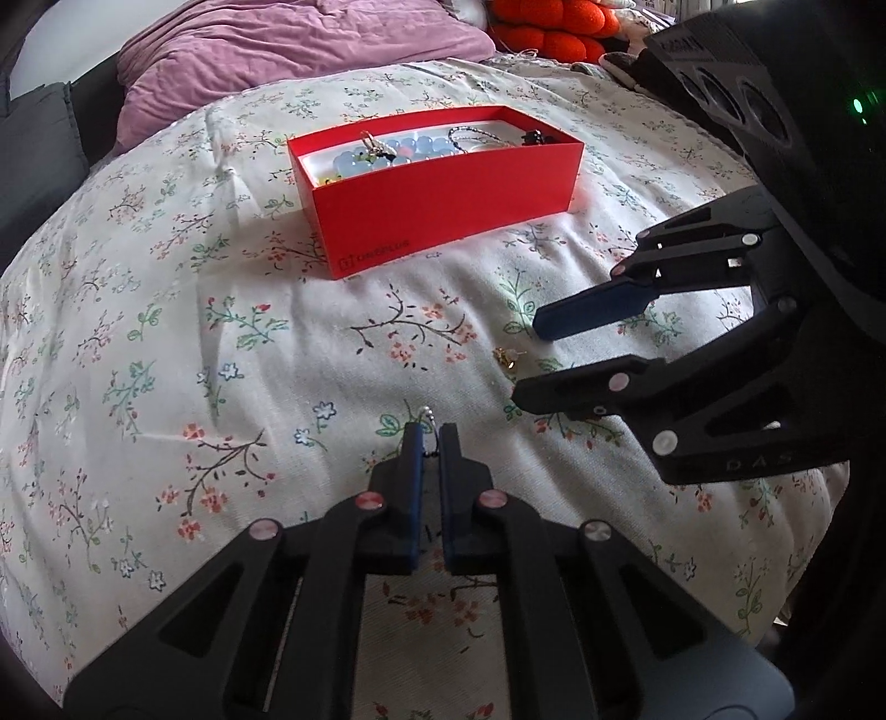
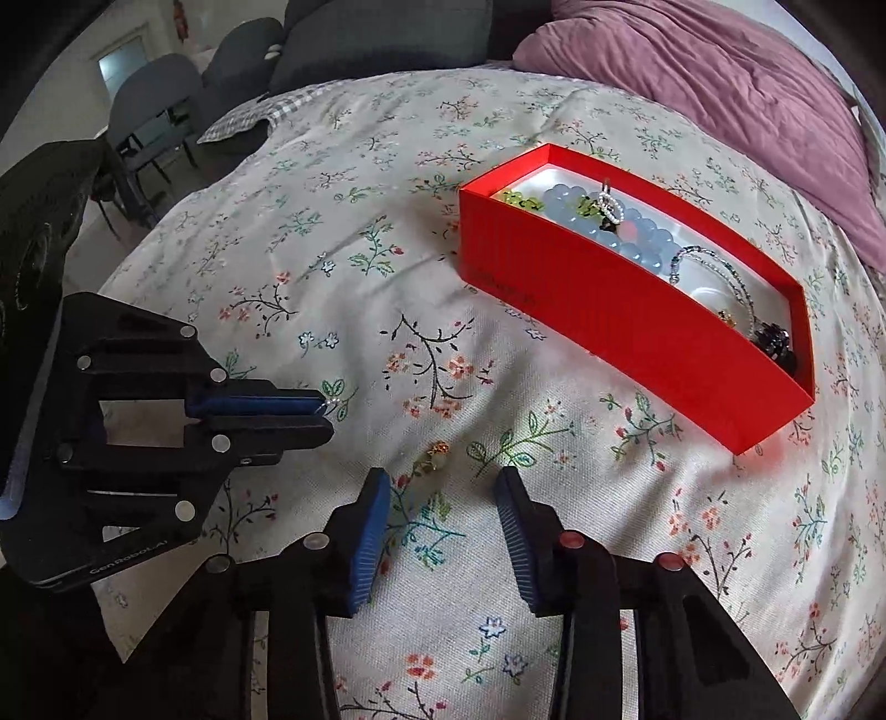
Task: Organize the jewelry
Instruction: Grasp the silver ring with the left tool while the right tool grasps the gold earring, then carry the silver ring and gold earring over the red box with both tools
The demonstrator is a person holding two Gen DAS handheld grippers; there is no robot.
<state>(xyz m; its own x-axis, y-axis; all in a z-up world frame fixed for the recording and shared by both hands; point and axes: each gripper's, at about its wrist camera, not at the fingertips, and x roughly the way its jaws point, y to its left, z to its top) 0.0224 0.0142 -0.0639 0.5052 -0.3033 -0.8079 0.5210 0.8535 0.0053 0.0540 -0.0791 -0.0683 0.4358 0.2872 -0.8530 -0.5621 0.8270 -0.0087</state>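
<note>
A red box point(image 1: 443, 194) point(image 2: 637, 327) sits on the floral bedspread and holds a blue bead bracelet point(image 2: 626, 232), a thin chain point(image 2: 714, 271) and a dark piece point(image 2: 775, 338). My left gripper point(image 1: 430, 429) point(image 2: 326, 412) is shut on a small silver beaded piece point(image 1: 426, 412) just above the cover. A small gold earring point(image 1: 505, 356) point(image 2: 437, 451) lies on the cover. My right gripper point(image 2: 440, 487) point(image 1: 526, 354) is open, its fingers on either side of the earring, apart from it.
A purple pillow point(image 1: 288, 50) point(image 2: 736, 88) lies behind the box. Orange cushions point(image 1: 554, 27) sit at the back. Grey chairs point(image 2: 166, 94) stand beyond the bed's edge. The floral bedspread point(image 1: 221, 343) spreads around the box.
</note>
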